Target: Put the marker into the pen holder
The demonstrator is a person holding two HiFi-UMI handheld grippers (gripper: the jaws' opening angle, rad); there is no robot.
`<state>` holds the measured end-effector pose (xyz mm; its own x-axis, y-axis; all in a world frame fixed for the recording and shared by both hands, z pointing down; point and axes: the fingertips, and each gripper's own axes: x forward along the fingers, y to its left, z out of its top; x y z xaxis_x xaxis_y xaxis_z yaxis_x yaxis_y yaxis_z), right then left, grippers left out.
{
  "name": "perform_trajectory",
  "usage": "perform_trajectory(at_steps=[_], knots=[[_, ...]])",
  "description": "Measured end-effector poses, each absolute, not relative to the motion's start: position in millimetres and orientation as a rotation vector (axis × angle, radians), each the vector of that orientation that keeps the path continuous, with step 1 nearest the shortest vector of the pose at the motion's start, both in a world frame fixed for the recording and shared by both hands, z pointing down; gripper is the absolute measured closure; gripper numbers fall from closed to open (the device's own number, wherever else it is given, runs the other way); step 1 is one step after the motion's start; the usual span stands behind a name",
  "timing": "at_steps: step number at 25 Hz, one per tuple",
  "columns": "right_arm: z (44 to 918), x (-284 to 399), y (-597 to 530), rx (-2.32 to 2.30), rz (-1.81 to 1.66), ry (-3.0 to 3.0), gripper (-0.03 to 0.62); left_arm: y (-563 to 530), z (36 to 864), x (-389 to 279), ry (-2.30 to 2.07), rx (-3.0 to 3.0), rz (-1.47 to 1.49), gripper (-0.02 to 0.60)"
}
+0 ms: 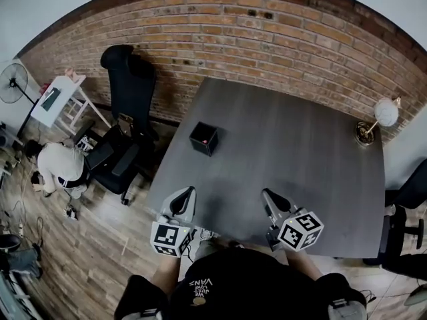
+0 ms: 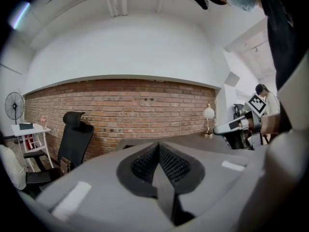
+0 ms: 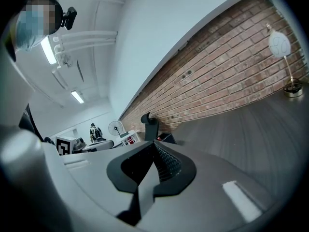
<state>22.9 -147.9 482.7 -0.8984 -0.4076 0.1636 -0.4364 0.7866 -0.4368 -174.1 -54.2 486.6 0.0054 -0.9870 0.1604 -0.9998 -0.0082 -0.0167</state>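
At the far left a standing fan [image 1: 13,82] is next to a white side table [image 1: 57,99]. Nearer than these, a person [image 1: 59,164] crouches on the wooden floor [image 1: 87,245]. To the right of them a black office chair [image 1: 127,112] stands just beside the left edge of the grey bench [image 1: 300,152], with the brick wall [image 1: 267,32] running behind both.

The black pen holder [image 1: 203,139], a small open-topped cube, stands upright on the left part of the bench, far of both tools and well apart from them. The marker cannot be made out in any view.

The left tool [image 1: 191,191] is at the near left corner of the bench, pointing toward the far side. Its jaws are pressed together with nothing between them. The right tool [image 1: 265,193] is over the near edge of the bench, right of the left one and apart from it. Its jaws also meet, with nothing between them. Each tool carries its marker cube at the near end, close to the person's body.

At the far right corner of the bench is a small lamp [image 1: 380,117] with a round white shade and a brass base. Past the right edge of the bench stands a second dark chair [image 1: 407,205].
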Motion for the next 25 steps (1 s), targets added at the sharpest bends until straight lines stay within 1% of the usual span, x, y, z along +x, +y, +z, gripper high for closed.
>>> perform_trajectory(at_steps=[11, 25], knots=[[498.1, 34.1, -133.8, 0.621, 0.716, -2.869, 0.592, -33.2, 489.6, -140.0, -2.145, 2.146, 0.187, 0.529], [501.4, 38.2, -132.4, 0.594, 0.661, -2.855, 0.592, -26.2, 490.9, -125.2, -2.145, 2.122, 0.163, 0.529]])
